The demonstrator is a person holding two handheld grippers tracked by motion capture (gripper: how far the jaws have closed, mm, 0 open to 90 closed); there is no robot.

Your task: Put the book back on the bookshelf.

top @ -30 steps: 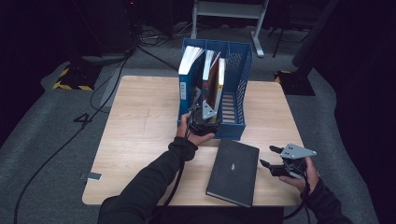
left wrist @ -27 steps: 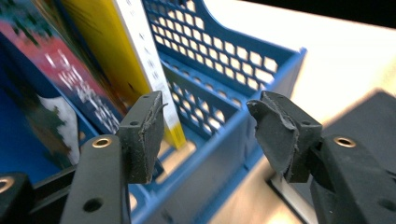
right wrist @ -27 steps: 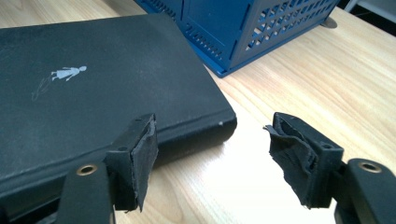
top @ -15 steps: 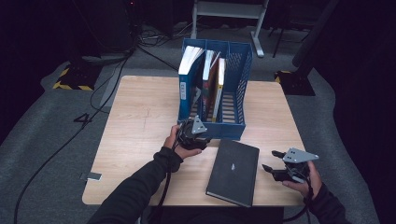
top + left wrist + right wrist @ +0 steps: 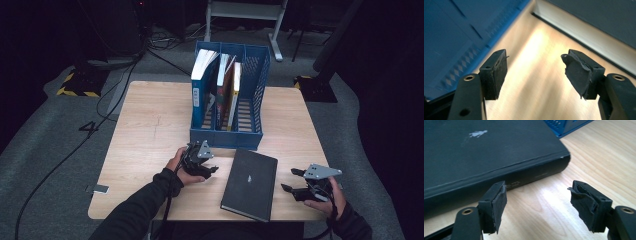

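A black hardcover book (image 5: 250,184) lies flat on the wooden table (image 5: 150,130), just in front of a blue file rack (image 5: 227,137). My left gripper (image 5: 212,168) is low over the table between the rack's front wall and the book's left edge, pointing toward the book. Its jaws have just been opening, and between them is bare wood (image 5: 534,82), with the rack (image 5: 454,37) on one side and the book's page edge (image 5: 584,32) on the other. My right gripper (image 5: 292,180) stands open just right of the book, facing its spine (image 5: 524,176), with nothing between its fingers.
The rack holds a thick blue-spined book (image 5: 200,85) and thinner red and orange ones (image 5: 232,90); its right slot (image 5: 250,100) has no book in it. Cables (image 5: 100,115) run over the floor at the left. A metal stand (image 5: 245,10) rises behind the table.
My left gripper has come away from the rack's front, sinking toward the table and nearer the person, beside the black book. Its jaws stand wider. The right gripper has hardly moved.
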